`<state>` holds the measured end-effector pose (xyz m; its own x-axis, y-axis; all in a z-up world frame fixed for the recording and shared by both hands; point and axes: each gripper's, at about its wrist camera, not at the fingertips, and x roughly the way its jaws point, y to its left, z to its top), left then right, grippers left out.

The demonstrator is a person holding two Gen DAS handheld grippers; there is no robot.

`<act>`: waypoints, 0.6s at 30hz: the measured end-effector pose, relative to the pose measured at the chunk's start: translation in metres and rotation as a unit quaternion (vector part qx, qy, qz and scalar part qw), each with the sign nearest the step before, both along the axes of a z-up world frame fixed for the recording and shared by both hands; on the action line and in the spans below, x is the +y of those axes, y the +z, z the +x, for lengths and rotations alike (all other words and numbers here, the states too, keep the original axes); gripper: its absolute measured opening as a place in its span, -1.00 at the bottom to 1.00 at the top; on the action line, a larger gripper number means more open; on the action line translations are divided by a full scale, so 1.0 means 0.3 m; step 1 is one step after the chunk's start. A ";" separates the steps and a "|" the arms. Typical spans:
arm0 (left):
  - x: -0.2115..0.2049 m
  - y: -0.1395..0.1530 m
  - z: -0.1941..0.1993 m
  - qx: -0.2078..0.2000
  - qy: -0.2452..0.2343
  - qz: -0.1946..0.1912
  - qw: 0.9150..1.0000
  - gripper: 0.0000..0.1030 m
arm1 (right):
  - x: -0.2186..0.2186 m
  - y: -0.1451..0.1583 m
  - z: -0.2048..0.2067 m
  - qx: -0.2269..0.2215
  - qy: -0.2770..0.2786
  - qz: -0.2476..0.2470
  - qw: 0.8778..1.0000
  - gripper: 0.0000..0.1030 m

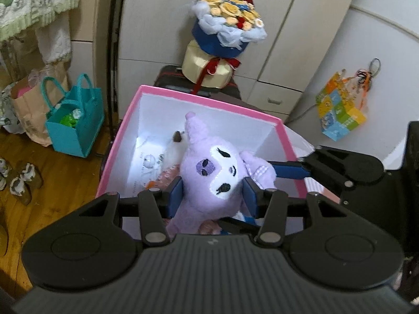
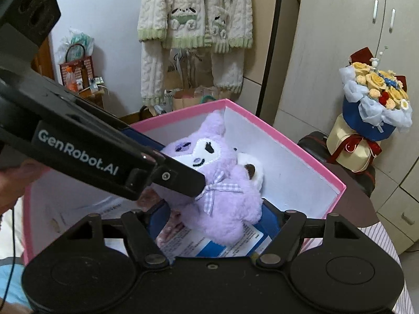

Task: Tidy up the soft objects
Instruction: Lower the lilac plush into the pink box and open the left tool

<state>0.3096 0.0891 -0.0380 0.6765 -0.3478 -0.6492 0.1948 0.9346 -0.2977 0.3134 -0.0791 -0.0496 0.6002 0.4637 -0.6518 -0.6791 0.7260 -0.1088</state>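
Note:
A purple plush toy (image 1: pixel 209 175) with a white face and a checked bow hangs over the open pink box (image 1: pixel 209 99). My left gripper (image 1: pixel 213 196) is shut on the plush's head, blue pads pressing both sides. In the right wrist view the plush (image 2: pixel 225 191) sits between my right gripper's (image 2: pixel 218 219) blue pads, which close on its lower body. The pink box (image 2: pixel 314 154) holds a white plush (image 2: pixel 251 167), papers and a pink item. The left gripper's arm (image 2: pixel 99 154) crosses in from the left.
A flower bouquet (image 1: pixel 227 18) stands on a cream box atop a dark suitcase behind the pink box. A teal bag (image 1: pixel 76 120) and paper bag sit on the wood floor at left. White cabinets (image 1: pixel 288 52) line the back. A fluffy cream garment (image 2: pixel 193 26) hangs on the wall.

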 end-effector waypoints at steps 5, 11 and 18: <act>-0.001 0.007 -0.031 -0.029 0.018 0.036 0.999 0.03 | -0.022 -0.004 -0.035 -0.014 -0.004 0.002 1.000 0.61; 0.022 0.042 -0.126 -0.058 0.020 0.029 0.998 0.09 | -0.075 0.015 -0.145 -0.038 -0.005 0.030 0.999 0.62; 0.015 0.084 -0.271 -0.090 0.011 0.037 0.995 0.13 | -0.165 0.044 -0.261 -0.031 -0.029 0.095 0.995 0.62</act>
